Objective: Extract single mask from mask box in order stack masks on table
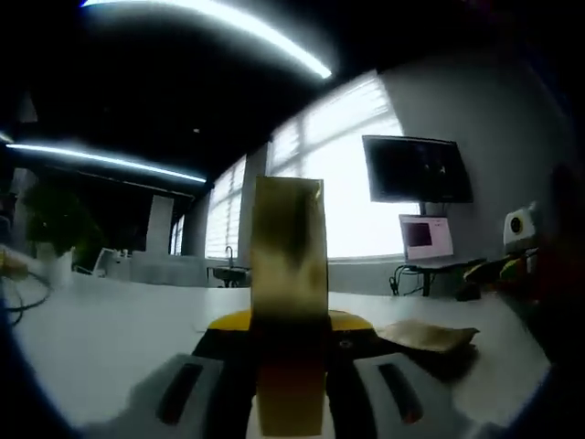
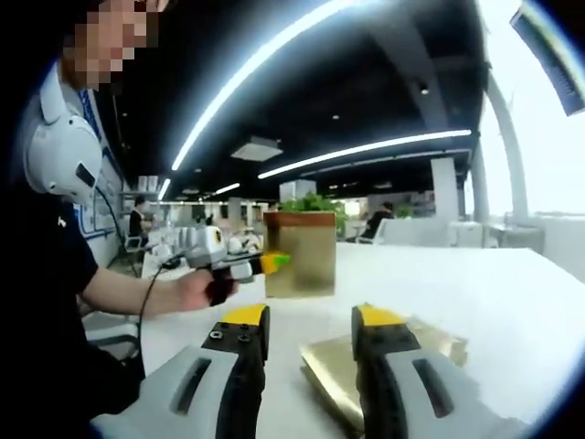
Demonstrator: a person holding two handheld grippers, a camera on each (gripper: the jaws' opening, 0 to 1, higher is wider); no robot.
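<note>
Between your left jaws: one mask (image 1: pixel 289 302), a gold packet, pinched and held upright above the table (image 1: pixel 101 338). The left gripper (image 1: pixel 289 352) grips its lower part; the top stands free. Risk: it is thin and may bow or slip as you swing it over.

Under your right gripper (image 2: pixel 311 343): stack (image 2: pixel 388 361) of gold packets flat on the table, between and beyond jaws that stand apart, empty. Risk: lowering them could push the stack askew.

Beyond, right gripper view: your hand (image 2: pixel 203 288) on the left gripper, the mask upright, apart from the stack. Risk: letting go high or tilted lands it off the pile.

Far, left gripper view: the stack lies to the right. Mask box: not identified.
</note>
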